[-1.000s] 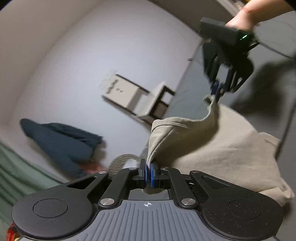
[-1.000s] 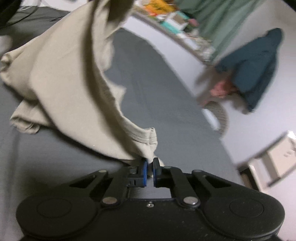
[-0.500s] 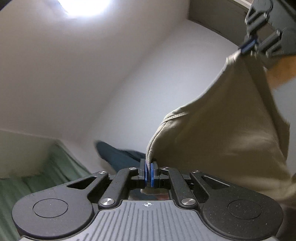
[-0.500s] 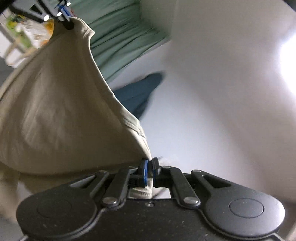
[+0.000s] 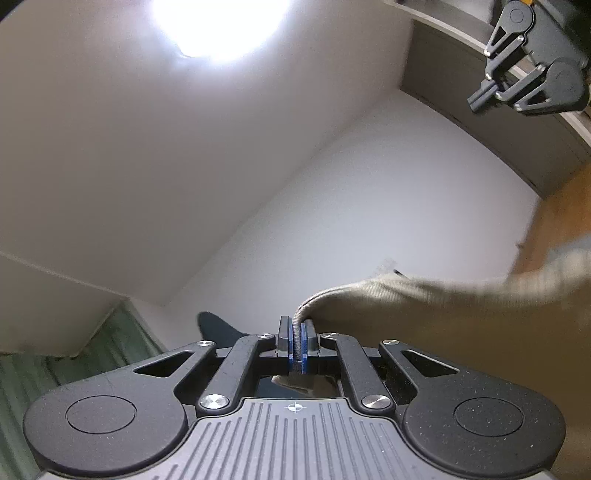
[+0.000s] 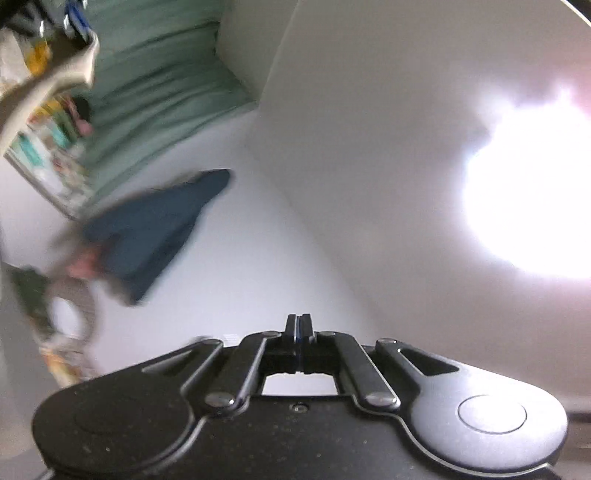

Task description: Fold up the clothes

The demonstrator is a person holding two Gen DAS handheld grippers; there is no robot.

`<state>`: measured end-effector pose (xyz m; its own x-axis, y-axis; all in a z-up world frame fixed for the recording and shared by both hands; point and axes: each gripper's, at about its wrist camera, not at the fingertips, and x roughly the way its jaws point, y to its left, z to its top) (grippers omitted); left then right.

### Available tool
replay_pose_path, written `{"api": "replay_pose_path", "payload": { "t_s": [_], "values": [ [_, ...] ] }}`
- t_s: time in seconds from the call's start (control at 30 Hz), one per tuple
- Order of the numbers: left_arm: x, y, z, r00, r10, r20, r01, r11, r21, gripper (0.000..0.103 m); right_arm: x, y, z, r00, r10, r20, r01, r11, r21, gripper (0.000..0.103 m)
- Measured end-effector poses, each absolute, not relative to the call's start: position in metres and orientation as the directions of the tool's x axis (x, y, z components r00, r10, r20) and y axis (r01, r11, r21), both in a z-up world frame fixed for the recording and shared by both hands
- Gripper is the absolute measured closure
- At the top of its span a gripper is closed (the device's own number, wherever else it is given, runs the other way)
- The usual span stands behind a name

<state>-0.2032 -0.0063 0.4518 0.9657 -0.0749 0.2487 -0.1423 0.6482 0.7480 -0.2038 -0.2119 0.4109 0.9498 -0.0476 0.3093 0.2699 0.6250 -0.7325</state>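
Left gripper (image 5: 295, 345) clamps the shirt (image 5: 424, 306) hem, trailing toward 3 o'clock for spreading; right gripper (image 6: 299, 332) is together, empty.

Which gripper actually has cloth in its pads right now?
The left gripper: beige garment pinched between its pads. The right gripper is shut on nothing visible.

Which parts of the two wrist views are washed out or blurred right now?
Left wrist view: the ceiling light blows out the top; the beige garment smears toward the right edge, sharp only at the left gripper. Right wrist view: glare fills the right side; the blue clothing at left is motion-blurred.
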Motion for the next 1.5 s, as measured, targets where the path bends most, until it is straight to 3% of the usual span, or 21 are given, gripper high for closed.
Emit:
{"api": "replay_pose_path", "payload": {
  "t_s": [0.1,0.17,0.2,0.3,0.37,0.43,0.6,0.73,1.13,1.2,1.3,1.33,1.5],
  "values": [
    [-0.196,-0.006,0.434,0.978,-0.051,0.205,-0.135,0.593,0.794,0.099,-0.221,-0.218,0.399,0.976,0.209,0.055,-0.125,0.754,-0.645,0.097],
    [-0.195,-0.003,0.425,0.982,-0.038,0.185,-0.131,0.570,0.811,0.099,-0.226,-0.218,0.374,0.912,0.396,-0.109,-0.398,0.785,-0.475,0.081],
    [-0.197,-0.002,0.420,0.983,-0.029,0.184,-0.136,0.559,0.818,0.099,-0.227,-0.217,0.359,0.851,0.492,-0.182,-0.523,0.772,-0.361,0.080],
    [-0.198,0.000,0.409,0.985,-0.013,0.173,-0.138,0.548,0.825,0.099,-0.222,-0.201,0.307,0.697,0.645,-0.313,-0.699,0.710,-0.091,0.075],
    [-0.201,-0.001,0.407,0.986,-0.006,0.167,-0.137,0.550,0.824,0.099,-0.224,-0.187,0.282,0.649,0.678,-0.344,-0.716,0.698,0.024,0.062],
    [-0.209,0.000,0.404,0.987,0.002,0.160,-0.135,0.552,0.823,0.099,-0.246,-0.187,0.264,0.631,0.696,-0.343,-0.703,0.700,0.127,0.058],
    [-0.224,-0.007,0.408,0.988,-0.006,0.153,-0.125,0.544,0.829,0.099,-0.232,-0.181,0.236,0.593,0.745,-0.305,-0.592,0.660,0.462,0.057],
    [-0.237,-0.012,0.406,0.987,-0.030,0.159,-0.117,0.545,0.830,0.099,-0.227,-0.189,0.213,0.615,0.716,-0.329,-0.537,0.687,0.490,0.057],
    [-0.268,-0.021,0.410,0.987,-0.060,0.152,-0.093,0.555,0.827,0.099,-0.201,-0.191,0.188,0.542,0.794,-0.277,-0.539,0.581,0.610,0.058],
    [-0.270,-0.024,0.409,0.987,-0.065,0.150,-0.091,0.549,0.831,0.099,-0.197,-0.185,0.183,0.524,0.807,-0.273,-0.542,0.563,0.624,0.062],
    [-0.271,-0.025,0.409,0.987,-0.067,0.148,-0.087,0.546,0.833,0.099,-0.194,-0.181,0.177,0.520,0.810,-0.272,-0.542,0.558,0.628,0.080],
    [-0.270,-0.023,0.408,0.987,-0.063,0.150,-0.092,0.544,0.834,0.099,-0.194,-0.183,0.179,0.538,0.798,-0.272,-0.541,0.574,0.615,0.097],
    [-0.260,-0.013,0.414,0.987,-0.050,0.149,-0.100,0.531,0.841,0.099,-0.199,-0.199,0.195,0.651,0.707,-0.276,-0.527,0.683,0.505,0.100]
  ]
}}
